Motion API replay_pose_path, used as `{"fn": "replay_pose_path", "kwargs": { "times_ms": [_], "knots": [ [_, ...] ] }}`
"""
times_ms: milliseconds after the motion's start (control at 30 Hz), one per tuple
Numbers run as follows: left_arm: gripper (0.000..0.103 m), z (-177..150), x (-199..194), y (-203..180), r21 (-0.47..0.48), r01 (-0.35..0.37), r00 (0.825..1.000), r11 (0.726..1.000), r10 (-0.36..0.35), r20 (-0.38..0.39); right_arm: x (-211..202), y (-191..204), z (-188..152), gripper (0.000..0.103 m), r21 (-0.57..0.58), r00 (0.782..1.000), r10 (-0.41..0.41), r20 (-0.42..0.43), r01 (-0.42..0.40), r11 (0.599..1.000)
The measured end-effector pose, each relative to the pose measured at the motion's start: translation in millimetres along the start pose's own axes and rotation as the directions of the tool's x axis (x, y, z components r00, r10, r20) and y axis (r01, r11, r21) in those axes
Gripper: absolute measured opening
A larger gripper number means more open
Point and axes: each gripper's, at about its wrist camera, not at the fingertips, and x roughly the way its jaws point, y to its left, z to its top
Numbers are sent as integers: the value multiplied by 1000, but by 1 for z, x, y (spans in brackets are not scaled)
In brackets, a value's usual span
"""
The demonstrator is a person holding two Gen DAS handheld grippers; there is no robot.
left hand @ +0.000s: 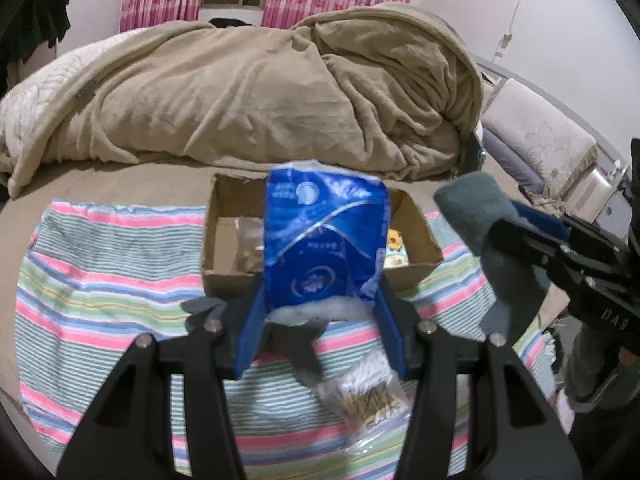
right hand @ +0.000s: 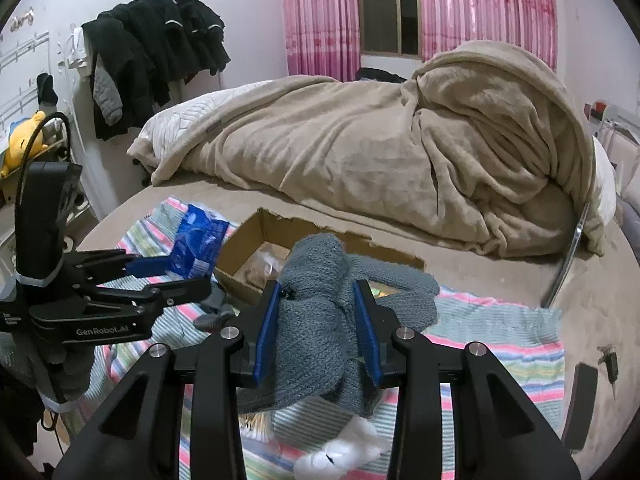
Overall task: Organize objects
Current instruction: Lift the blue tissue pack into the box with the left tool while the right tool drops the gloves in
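My left gripper (left hand: 320, 312) is shut on a blue tissue pack (left hand: 324, 236) and holds it upright just in front of the open cardboard box (left hand: 224, 276). The pack also shows in the right wrist view (right hand: 198, 246). My right gripper (right hand: 318, 320) is shut on a grey knitted sock (right hand: 316, 300), held above the striped cloth (right hand: 500, 344) near the box (right hand: 240, 264). The sock also shows at the right of the left wrist view (left hand: 480, 216). The box holds a clear packet (left hand: 246, 240) and a small yellow item (left hand: 396, 240).
A bag of cotton swabs (left hand: 372, 400) and a dark grey sock (left hand: 300, 344) lie on the striped cloth (left hand: 100, 264). A white sock (right hand: 340, 452) lies below my right gripper. A beige blanket (left hand: 260, 92) is heaped behind the box. A dark phone-like object (right hand: 582, 392) lies at right.
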Motion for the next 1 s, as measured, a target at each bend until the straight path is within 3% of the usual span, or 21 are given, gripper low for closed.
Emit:
{"fn": "replay_pose_path", "kwargs": {
  "times_ms": [600,800,1000],
  "knots": [
    [53,23,57,9,-60,15,999,998,-18,-49,50,-26,24,39,52,1000,10,-11,-10,999],
    [53,24,77,12,-63,41,997,997,-46,-69,76,-37,24,39,77,999,16,-38,-13,997],
    [53,24,102,16,-46,22,994,999,-27,-109,109,-49,16,39,109,996,26,-89,-16,994]
  ]
}}
